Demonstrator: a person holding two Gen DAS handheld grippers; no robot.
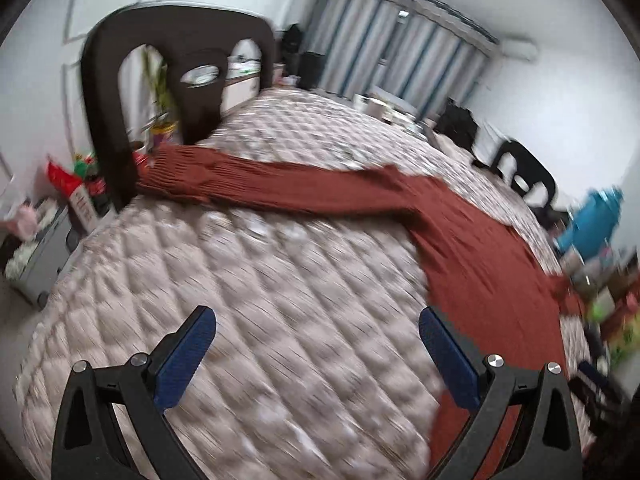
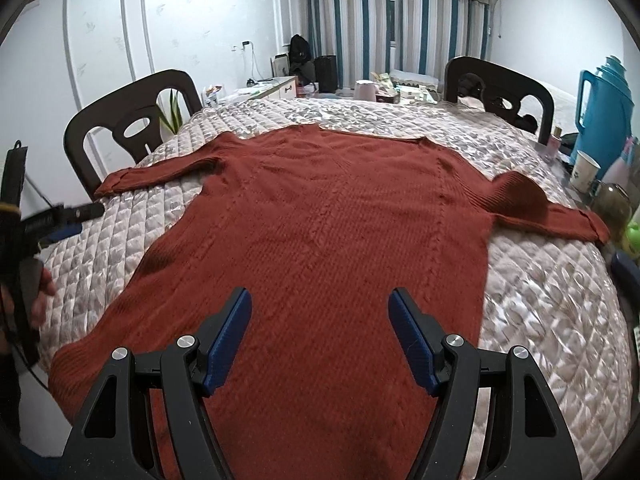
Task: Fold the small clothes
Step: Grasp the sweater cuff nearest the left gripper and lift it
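A rust-red knit sweater (image 2: 332, 216) lies spread flat on the quilted table cover (image 2: 540, 280), hem toward me, both sleeves stretched out to the sides. My right gripper (image 2: 320, 320) is open and empty, hovering over the sweater's lower middle. My left gripper (image 1: 316, 340) is open and empty over bare quilt, to the left of the sweater's side edge (image 1: 472, 248). Its view is blurred. The left sleeve (image 1: 248, 180) runs toward a dark chair. The left gripper also shows at the left edge of the right wrist view (image 2: 60, 216).
Dark wooden chairs stand at the table's far left (image 2: 120, 136) and far right (image 2: 500, 84). A blue thermos jug (image 2: 604, 112), a paper cup (image 2: 584, 170) and bottles crowd the right edge. Clutter lies at the far end before striped curtains.
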